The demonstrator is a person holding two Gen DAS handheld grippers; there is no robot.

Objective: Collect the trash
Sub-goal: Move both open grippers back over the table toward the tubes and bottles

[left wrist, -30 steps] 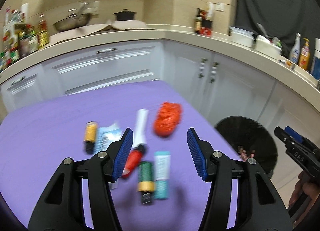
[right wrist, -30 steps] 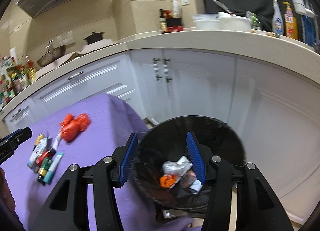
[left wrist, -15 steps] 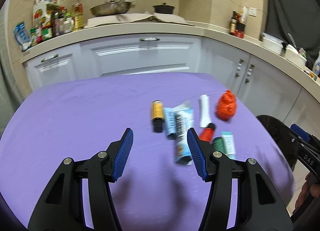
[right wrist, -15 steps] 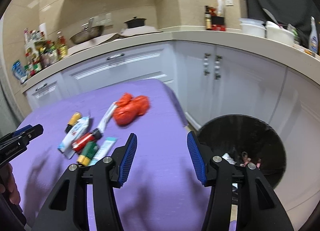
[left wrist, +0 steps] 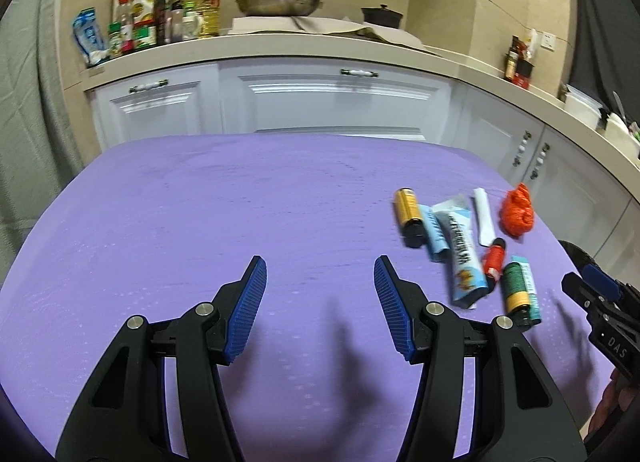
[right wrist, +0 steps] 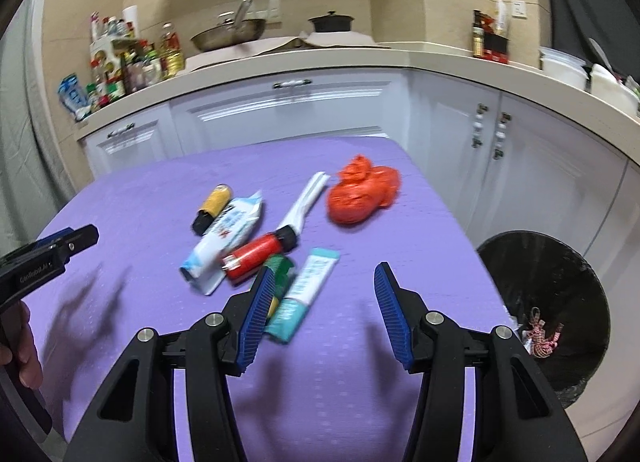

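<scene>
Several pieces of trash lie in a cluster on the purple table [left wrist: 192, 222]. They include a red crumpled bag [right wrist: 362, 194], a white tube [right wrist: 306, 198], a yellow-and-black bottle [right wrist: 212, 204], a blue-white packet [right wrist: 224, 238], a red bottle [right wrist: 258, 254], a green bottle [right wrist: 282, 272] and a teal tube [right wrist: 306, 294]. My right gripper [right wrist: 325, 270] hovers open and empty just in front of the teal tube. My left gripper [left wrist: 320, 262] is open and empty over bare cloth, left of the cluster, where the packet [left wrist: 460, 250] and red bag [left wrist: 517, 214] lie.
A black bin [right wrist: 552, 302] with some trash inside stands on the floor beside the table's right edge. White cabinets and a cluttered counter [left wrist: 320, 50] run behind. Each gripper shows at the edge of the other's view, the right one [left wrist: 600, 302] and the left one [right wrist: 52, 250].
Both views have swung left. The right gripper moved from above the bin to over the table near the trash. In the left view the cluster slid from centre to the right.
</scene>
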